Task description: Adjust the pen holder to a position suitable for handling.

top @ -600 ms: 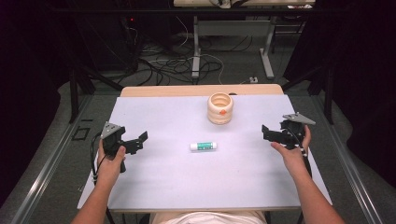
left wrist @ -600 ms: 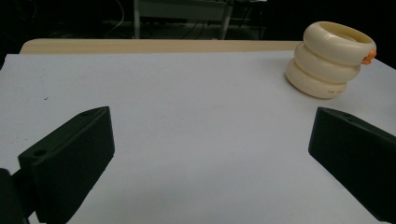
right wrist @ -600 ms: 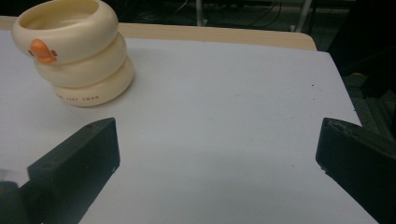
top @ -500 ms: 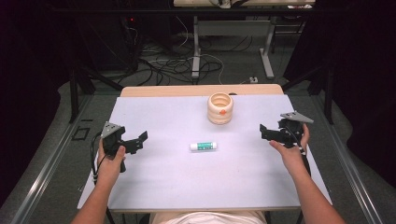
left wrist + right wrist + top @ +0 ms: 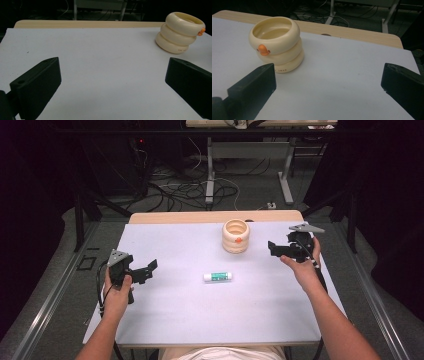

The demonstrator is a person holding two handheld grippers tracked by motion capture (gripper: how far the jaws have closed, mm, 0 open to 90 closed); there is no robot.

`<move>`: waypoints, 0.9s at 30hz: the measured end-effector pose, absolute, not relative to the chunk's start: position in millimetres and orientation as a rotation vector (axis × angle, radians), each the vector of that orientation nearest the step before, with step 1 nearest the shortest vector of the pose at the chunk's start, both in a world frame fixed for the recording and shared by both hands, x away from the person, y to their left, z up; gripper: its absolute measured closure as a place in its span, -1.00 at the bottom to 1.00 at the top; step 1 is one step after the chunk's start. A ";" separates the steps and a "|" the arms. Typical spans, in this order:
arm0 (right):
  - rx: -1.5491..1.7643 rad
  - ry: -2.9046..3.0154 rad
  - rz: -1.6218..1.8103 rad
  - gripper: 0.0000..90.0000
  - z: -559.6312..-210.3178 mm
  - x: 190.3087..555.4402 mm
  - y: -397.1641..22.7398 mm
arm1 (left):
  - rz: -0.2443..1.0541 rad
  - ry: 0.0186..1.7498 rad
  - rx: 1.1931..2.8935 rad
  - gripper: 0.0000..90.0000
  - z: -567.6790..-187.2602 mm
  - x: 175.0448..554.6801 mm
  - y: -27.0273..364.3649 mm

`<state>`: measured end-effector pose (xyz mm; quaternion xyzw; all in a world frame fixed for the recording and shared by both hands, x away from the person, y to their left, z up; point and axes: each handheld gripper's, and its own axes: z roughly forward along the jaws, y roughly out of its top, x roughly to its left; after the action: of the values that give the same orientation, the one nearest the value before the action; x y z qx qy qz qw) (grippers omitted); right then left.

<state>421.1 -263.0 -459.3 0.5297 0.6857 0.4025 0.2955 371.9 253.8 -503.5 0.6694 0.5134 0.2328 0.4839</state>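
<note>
left gripper [image 5: 145, 270]: jaws wide apart, nothing between | right gripper [image 5: 274, 249]: jaws spread, empty, beside duck-face cup [image 5: 236, 235] | glue stick [image 5: 217, 276]: lying mid-table, untouched

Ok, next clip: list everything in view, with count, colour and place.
cup: 1, cream, ringed, orange beak, far middle of the sheet, upright
glue stick: 1, white and green, lying mid-sheet, nearer than the cup
sheet: 1, pale lilac, covering the table
table: 1, wood, far edge bare
left gripper: 1, black, open, held at the sheet's left
right gripper: 1, black, open, right of the cup
hands: 2, gripping the handles
</note>
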 end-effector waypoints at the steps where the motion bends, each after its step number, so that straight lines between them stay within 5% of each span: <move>1: 1.412 1.823 1.071 -1.00 -456.9 423.3 -261.2 | 0.567 1.251 1.631 -0.99 -503.5 371.9 253.8; 27: 1.477 1.931 1.059 -0.86 -416.8 477.5 -222.8 | 0.552 1.238 1.646 -0.99 -501.9 369.6 251.8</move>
<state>477.5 -222.8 -416.8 0.5403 0.7066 0.3874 0.2426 369.6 251.8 -501.9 0.6756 0.5084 0.2268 0.4834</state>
